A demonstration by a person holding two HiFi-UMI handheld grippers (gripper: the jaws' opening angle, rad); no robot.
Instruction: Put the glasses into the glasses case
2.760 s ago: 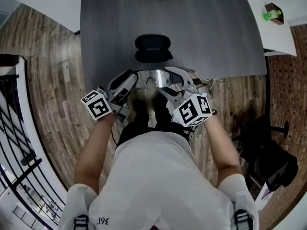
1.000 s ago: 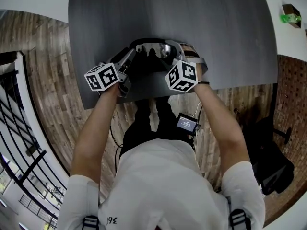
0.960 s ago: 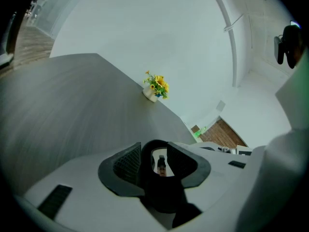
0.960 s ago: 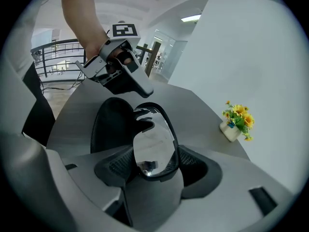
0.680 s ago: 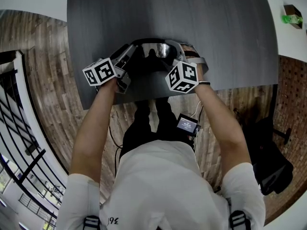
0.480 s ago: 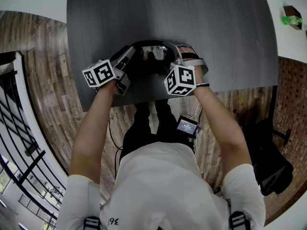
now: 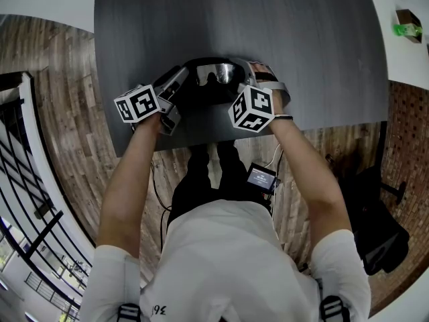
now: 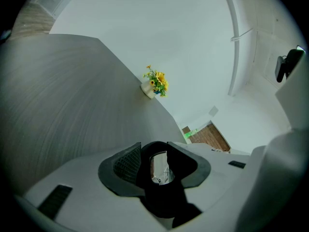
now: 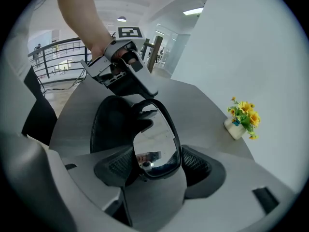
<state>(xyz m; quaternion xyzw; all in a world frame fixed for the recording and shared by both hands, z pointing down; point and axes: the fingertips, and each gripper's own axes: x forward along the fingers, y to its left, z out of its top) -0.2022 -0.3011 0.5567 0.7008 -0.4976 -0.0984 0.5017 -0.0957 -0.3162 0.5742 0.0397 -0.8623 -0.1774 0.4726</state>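
Bright even light; fisheye warp (corners black), mostly sharp.

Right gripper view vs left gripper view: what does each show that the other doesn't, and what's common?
Only the right gripper view: the open glasses case beneath the glasses, the left gripper in the person's hand, and a railing behind.
Only the left gripper view: a patch of brown floor past the table.
Both: the glasses clamped between that view's own jaws, the dark table, and the flower pot at its edge.
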